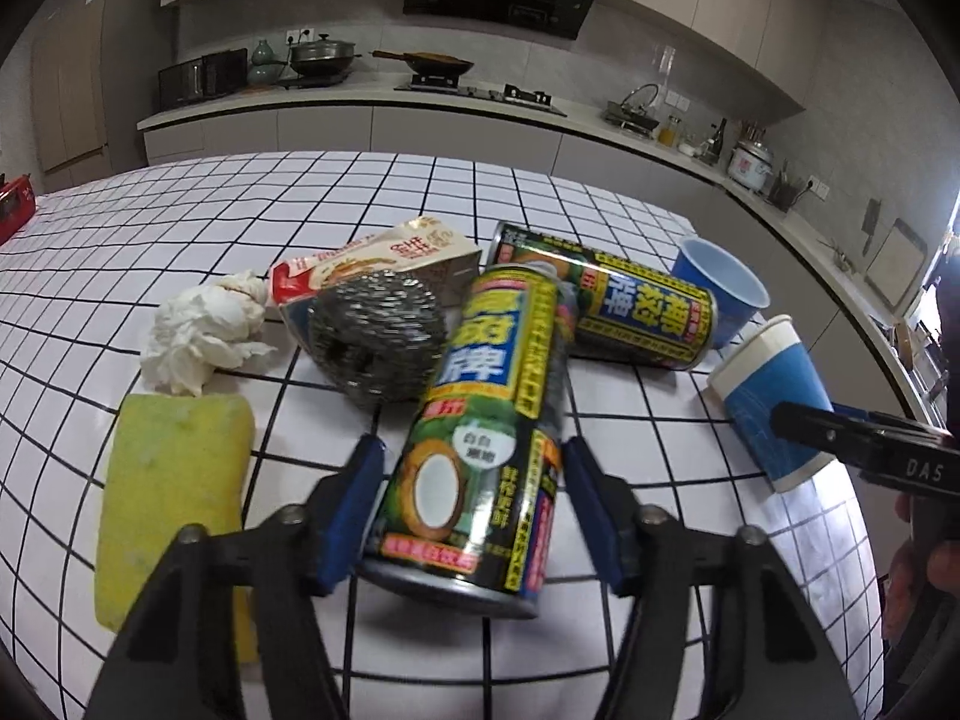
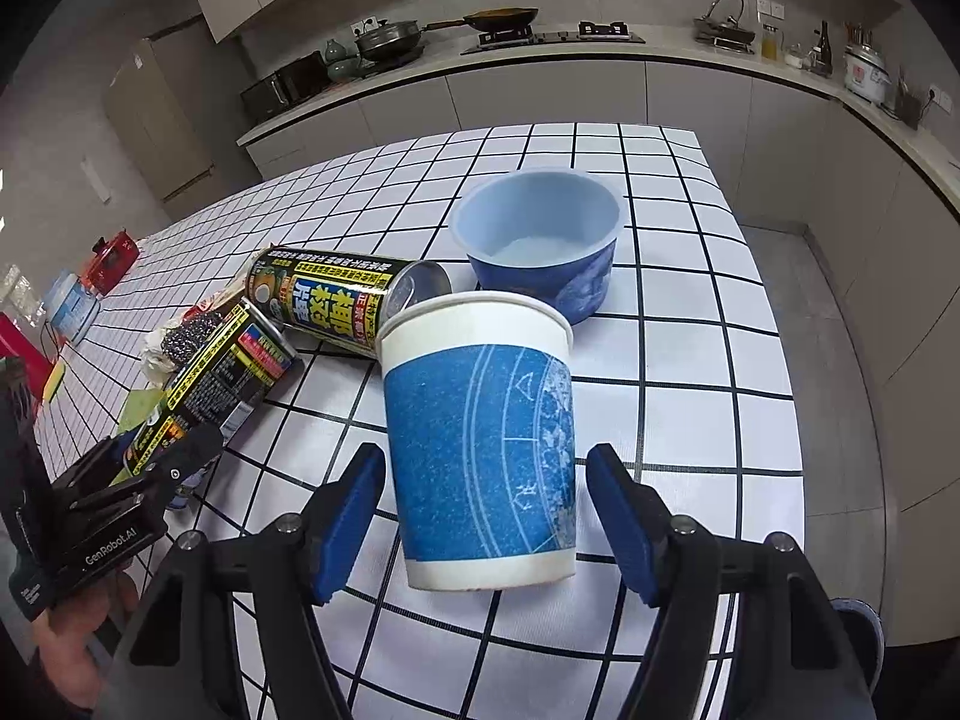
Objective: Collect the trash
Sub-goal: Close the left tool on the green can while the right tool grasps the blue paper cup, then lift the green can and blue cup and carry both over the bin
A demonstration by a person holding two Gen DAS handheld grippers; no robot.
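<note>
Cups first: short blue cup point(image 2: 543, 252) upright at the far side, nothing visible inside; tall blue-and-white paper cup point(image 2: 480, 444) w/ rim tilted away, betw. the spread jaws of right gripper point(image 2: 486, 516), gaps both sides. Table point(image 2: 690, 360) edge runs close on the right. Near can point(image 1: 480, 426) lies lengthwise, top pointing away, betw. left gripper point(image 1: 474, 510), jaws spread, not pinching; 2nd can point(image 1: 606, 300) lies crosswise behind.
</note>
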